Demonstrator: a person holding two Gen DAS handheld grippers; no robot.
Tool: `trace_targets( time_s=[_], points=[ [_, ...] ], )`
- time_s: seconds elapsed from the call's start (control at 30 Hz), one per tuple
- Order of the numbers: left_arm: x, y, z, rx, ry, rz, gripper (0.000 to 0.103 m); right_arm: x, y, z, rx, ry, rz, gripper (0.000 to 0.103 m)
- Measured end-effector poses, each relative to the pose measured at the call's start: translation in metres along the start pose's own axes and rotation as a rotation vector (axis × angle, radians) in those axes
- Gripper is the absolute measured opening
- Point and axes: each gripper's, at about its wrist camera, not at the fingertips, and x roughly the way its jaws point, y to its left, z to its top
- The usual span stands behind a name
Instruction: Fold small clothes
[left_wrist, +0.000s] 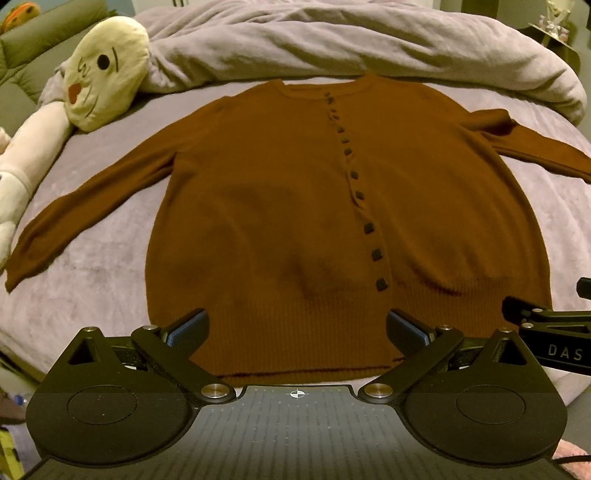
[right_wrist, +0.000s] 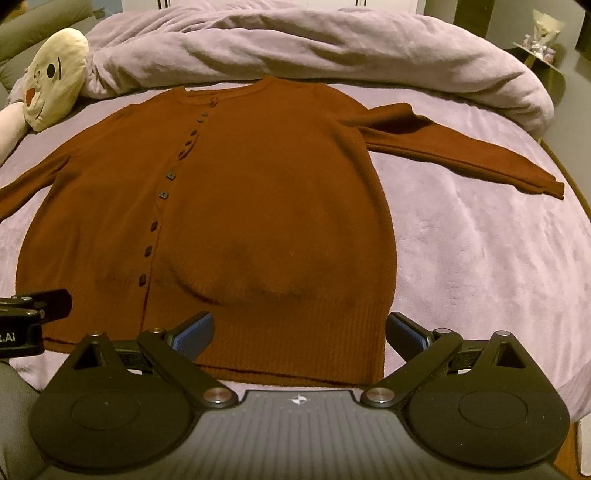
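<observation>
The cardigan's left sleeve runs off the right-wrist view's edge.

Right gripper hangs over the hem with its jaws spread wide, nothing between the blue pads. Below lies the brown cardigan, flat and buttoned, a line of dark buttons running up it, right sleeve stretched out across the lilac bedspread. Left gripper pokes in at the left edge, near the hem. Bunched duvet behind, plush toy far left
</observation>
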Motion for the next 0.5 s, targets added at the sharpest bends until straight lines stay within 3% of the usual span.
trace_targets(
  time_s=[0.5],
  points=[
    [0.0021,-0.0011,0.0009,-0.008,0.011,-0.008,0.103,-0.0005,-0.0013,0.0001,-0.001,-0.006,0.009,0.099]
  ],
)
